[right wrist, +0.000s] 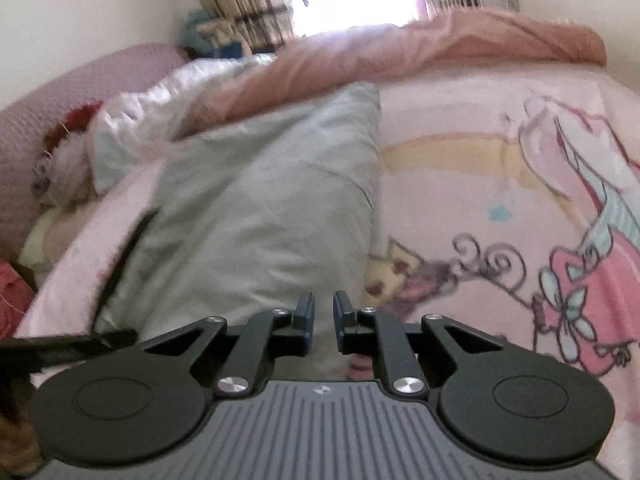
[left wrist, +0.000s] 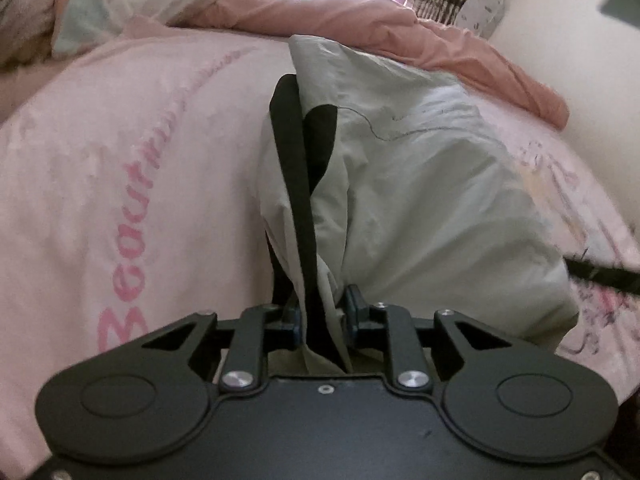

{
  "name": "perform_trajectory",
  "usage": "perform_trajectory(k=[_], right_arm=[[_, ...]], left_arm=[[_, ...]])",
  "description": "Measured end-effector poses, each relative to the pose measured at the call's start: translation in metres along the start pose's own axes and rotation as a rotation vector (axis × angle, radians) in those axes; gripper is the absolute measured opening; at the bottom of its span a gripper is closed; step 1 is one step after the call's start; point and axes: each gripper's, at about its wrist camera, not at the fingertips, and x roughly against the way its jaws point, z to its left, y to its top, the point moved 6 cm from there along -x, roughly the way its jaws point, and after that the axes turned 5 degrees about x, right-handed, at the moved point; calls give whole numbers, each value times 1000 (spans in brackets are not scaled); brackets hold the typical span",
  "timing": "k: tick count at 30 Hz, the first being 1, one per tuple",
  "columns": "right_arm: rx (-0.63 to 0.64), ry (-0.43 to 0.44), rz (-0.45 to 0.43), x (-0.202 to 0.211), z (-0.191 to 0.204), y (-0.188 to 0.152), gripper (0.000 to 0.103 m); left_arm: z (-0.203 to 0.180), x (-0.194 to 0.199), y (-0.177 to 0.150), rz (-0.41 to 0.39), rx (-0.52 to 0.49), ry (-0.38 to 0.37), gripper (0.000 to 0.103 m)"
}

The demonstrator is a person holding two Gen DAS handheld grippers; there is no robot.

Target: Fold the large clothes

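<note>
Garment [left wrist: 420, 208] lies on the pink bed [left wrist: 120, 168], left edge gathered for the fold.
I pinch its black-trimmed hem in the left gripper [left wrist: 322, 312]; right gripper [right wrist: 324, 312] hovers narrowly parted, gripping nothing.

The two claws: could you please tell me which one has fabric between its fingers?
The left claw: the pale grey garment with its black trim runs between its fingers. The right claw has a bare gap, with the garment lying ahead of it.
</note>
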Motion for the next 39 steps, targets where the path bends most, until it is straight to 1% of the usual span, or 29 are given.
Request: perform_trajectory(k=[2, 4, 5, 7, 9, 11, 12, 13, 14, 15, 16, 18, 19, 20, 21, 22, 23, 24, 25, 26, 27, 29, 30, 31, 33, 34, 36, 38, 39], right_arm=[[21, 44, -24, 8, 12, 3, 17], [68, 98, 21, 0, 26, -6, 16], [106, 90, 57, -13, 29, -17, 11], [146, 31, 79, -39, 25, -40, 5], [138, 31, 66, -36, 24, -40, 4], [167, 21, 82, -29, 28, -34, 5], [170, 17, 89, -24, 30, -30, 8], [163, 19, 86, -17, 31, -24, 9], [159, 29, 66, -10, 34, -18, 10], [158, 56, 33, -2, 39, -12, 11], [153, 91, 4, 5, 46, -6, 11], [152, 164, -30, 7, 62, 0, 12], [166, 174, -12, 0, 69, -1, 12], [185, 154, 37, -15, 73, -7, 11], [200, 121, 59, -28, 71, -18, 5], [204, 91, 66, -41, 63, -31, 2], [196, 90, 66, -50, 55, -43, 1], [177, 130, 40, -47, 49, -47, 0], [158, 155, 47, -44, 46, -46, 0], [135, 174, 68, -40, 44, -42, 0], [118, 183, 91, -38, 43, -35, 0], [91, 171, 114, -32, 41, -19, 2], [93, 146, 95, -27, 43, -12, 7], [102, 122, 69, -24, 48, -1, 9], [101, 94, 35, -23, 53, 17, 11], [97, 83, 32, -26, 54, 24, 11], [103, 44, 45, -42, 54, 30, 11], [103, 11, 80, -58, 53, 27, 11], [102, 12, 96, -65, 51, 25, 11]], left_arm=[[-2, 0, 0, -7, -14, 19, 23], [-3, 0, 1, -10, -14, 28, 25], [-3, 0, 0, -10, -17, 31, 26], [4, -2, -1, -3, -30, 39, 33], [9, 2, -7, -14, -36, 34, 42], [14, 7, -9, -19, -31, 16, 44], [17, 12, -7, -19, -13, 7, 45], [17, 20, -3, -22, 8, 14, 46], [15, 28, 1, -37, 17, 24, 42], [10, 38, 9, -74, 9, 39, 43], [3, 46, 16, -114, -8, 47, 44], [-14, 56, 28, -178, -38, 10, 51], [-23, 56, 31, -195, -52, -21, 52], [-29, 50, 32, -189, -67, -33, 55], [-33, 38, 29, -160, -90, -13, 55], [-34, 24, 24, -127, -115, 36, 55], [-29, 5, 15, -79, -158, 130, 58], [-23, -10, 5, -47, -204, 197, 68], [-16, -19, -4, -49, -229, 209, 70], [-9, -20, -7, -63, -199, 186, 72], [-4, -16, -6, -57, -154, 157, 71], [-4, -7, 4, -62, -127, 145, 69], [-6, 0, 12, -90, -123, 152, 66], [-11, 7, 18, -121, -120, 154, 66], [-19, 17, 37, -184, -98, 126, 73], [-22, 18, 46, -211, -81, 107, 74], [-25, 12, 64, -254, -45, 90, 81], [-26, -6, 76, -245, -35, 92, 81], [-24, -18, 79, -229, -38, 104, 81]])
